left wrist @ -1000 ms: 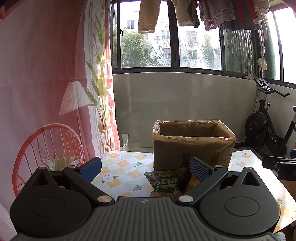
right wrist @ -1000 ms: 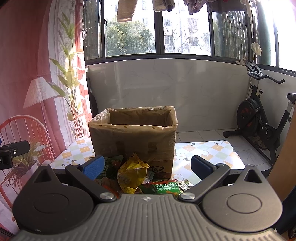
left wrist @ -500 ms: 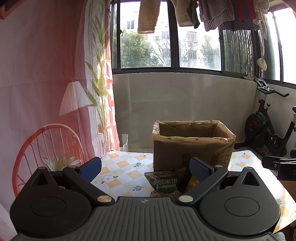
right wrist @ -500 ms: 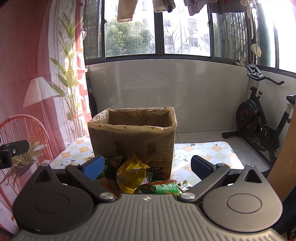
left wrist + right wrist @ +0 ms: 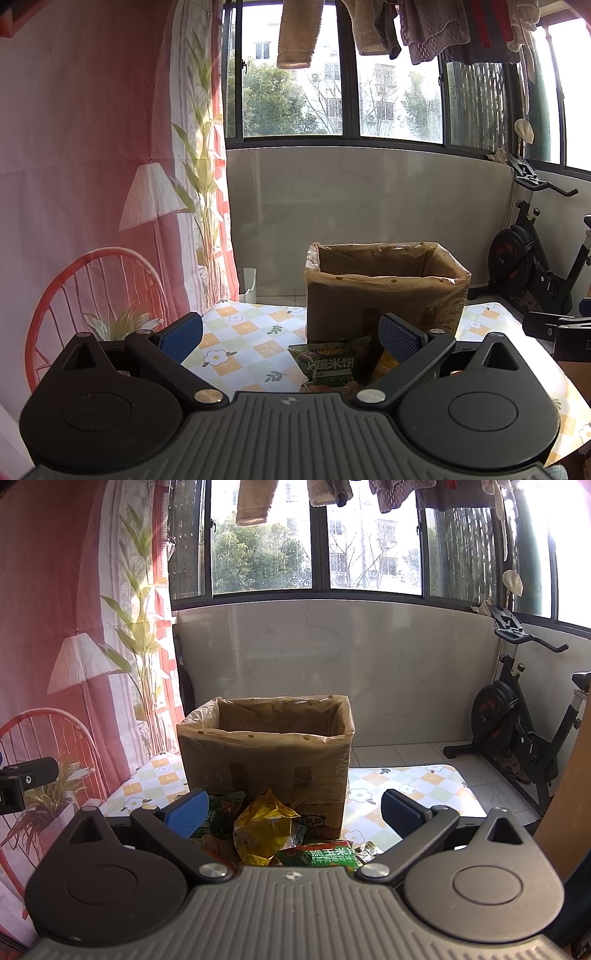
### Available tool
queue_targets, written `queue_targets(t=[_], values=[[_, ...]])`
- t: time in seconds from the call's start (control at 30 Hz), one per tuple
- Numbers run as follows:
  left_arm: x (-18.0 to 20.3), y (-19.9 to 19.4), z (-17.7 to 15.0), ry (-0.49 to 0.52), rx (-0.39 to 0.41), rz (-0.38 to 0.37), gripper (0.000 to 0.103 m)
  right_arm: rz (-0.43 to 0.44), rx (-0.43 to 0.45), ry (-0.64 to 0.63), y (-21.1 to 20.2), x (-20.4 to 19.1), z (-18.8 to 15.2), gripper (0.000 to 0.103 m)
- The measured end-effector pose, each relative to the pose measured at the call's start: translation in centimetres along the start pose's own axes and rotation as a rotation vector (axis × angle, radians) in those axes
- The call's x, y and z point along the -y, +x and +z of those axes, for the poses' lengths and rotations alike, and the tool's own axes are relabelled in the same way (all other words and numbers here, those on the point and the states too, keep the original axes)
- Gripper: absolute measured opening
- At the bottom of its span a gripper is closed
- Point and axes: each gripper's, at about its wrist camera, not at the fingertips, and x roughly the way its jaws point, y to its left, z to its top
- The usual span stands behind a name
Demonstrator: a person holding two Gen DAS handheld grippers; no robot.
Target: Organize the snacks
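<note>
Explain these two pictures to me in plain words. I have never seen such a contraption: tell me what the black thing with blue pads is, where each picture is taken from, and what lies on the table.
There is no robot. A person carries a hand-held gripper in each hand, with a camera on each looking forward along its two blue-padded fingers.

One picture is from the left hand-held gripper, the other from the right hand-held gripper. Both are open and hold nothing.

On the flowered tablecloth stands an open cardboard box lined with clear plastic. In front of it lies a heap of snack packets, among them a crumpled yellow bag and a green rice-cracker packet. An exercise bike stands at the right.
</note>
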Motion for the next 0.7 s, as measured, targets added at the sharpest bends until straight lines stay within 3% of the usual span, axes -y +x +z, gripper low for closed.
queue_targets(t=[0.37,0.5,0.7], values=[[0.0,0.1,0.0,-0.001,0.0,0.0,0.102,0.015,0.003,0.011,0.1,0.0,0.0,0.102],[-0.3,0.8,0.1,0.004,0.018,0.043,0.102,0.075,-0.004,0.061,0.9,0.8,-0.2,0.103],[-1.2,2.9,0.2,0.02,0.034,0.094,0.102,0.054,0.031,0.036,3.3,1.3,-0.3,0.103]])
